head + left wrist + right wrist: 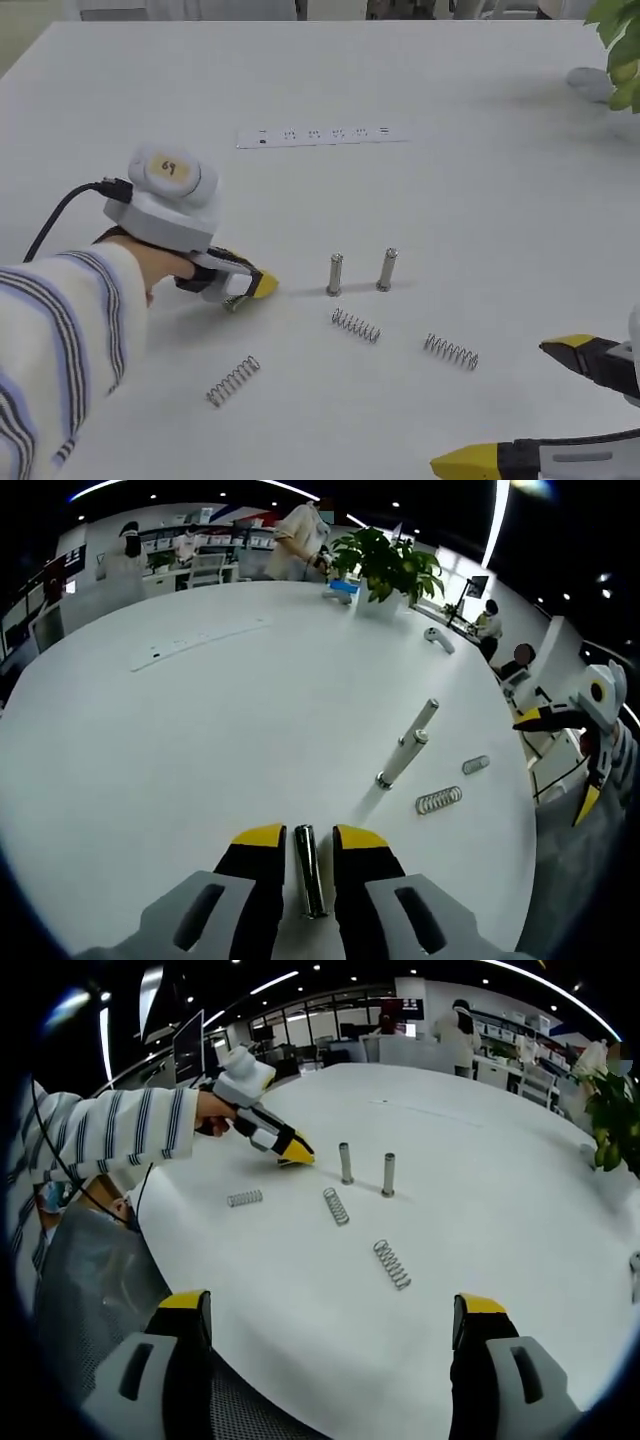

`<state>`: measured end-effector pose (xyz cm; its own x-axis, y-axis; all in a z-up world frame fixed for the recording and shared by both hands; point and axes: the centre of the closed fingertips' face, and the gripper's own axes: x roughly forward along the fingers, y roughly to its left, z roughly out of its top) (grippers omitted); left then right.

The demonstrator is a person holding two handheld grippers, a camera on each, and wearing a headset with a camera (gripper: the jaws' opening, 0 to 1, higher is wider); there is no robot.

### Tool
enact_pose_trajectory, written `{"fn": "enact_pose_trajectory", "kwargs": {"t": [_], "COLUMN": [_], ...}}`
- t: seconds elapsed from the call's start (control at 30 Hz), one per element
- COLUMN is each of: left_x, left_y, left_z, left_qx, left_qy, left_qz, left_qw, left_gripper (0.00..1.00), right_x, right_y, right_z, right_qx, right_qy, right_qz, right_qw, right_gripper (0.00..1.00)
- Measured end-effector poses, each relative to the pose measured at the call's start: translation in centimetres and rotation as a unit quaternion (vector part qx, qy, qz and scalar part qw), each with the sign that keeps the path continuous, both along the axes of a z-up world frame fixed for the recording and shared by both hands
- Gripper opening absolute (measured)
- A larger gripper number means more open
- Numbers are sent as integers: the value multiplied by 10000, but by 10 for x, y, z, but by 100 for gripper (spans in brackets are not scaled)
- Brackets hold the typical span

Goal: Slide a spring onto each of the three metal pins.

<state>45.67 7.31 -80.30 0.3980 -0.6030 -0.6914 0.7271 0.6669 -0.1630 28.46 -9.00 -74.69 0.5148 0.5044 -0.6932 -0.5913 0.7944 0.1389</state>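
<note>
The left claw (310, 837) is closed on a smooth, shiny metal pin (308, 880) lying low on the white bench (200, 730), likely to stand it up beside the two upright pins (335, 272) mid-bench. The right claw (332, 1305) hangs wide open by the near edge. Three curly wire springs (356, 325) lie loose toward that edge.

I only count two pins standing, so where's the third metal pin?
The third pin lies flat on the table between the left gripper's jaws, left of the two upright pins in the head view.
</note>
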Motion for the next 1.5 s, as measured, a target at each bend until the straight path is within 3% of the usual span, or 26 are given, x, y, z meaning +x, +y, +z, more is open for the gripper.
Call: {"fn": "enact_pose_trajectory", "kwargs": {"t": [0.1,0.6,0.77,0.9,1.07,1.1,1.17,1.4,1.5], "left_x": [0,3,3,2,3,4,5,5,3], "left_y": [-1,2,4,4,5,6,9,12,16], "left_z": [0,-2,-2,-3,-2,-2,-2,-2,-2], "left_qx": [-1,433,516,650,682,527,457,545,544], "left_qy": [33,-334,-369,-505,-455,-329,-234,-232,-148], "left_qz": [22,11,48,-85,-43,189,284,283,405], "left_qw": [10000,9985,9980,9966,9966,9979,9983,9978,9976], "left_gripper": [9,1,1,1,1,0,0,0,0], "right_x": [1,3,2,4,4,4,5,9,11], "right_y": [-1,0,2,7,7,7,6,10,10], "right_z": [2,8,7,11,10,10,10,13,15], "right_qx": [46,165,169,344,272,257,243,311,326], "right_qy": [-29,-155,-160,-235,-262,-269,-263,-341,-369], "right_qz": [-43,-98,-14,-22,55,74,97,155,150], "right_qw": [10000,9997,9997,9991,9993,9993,9993,9988,9987], "right_gripper": [99,98,98,98,98,98,97,97,98]}}
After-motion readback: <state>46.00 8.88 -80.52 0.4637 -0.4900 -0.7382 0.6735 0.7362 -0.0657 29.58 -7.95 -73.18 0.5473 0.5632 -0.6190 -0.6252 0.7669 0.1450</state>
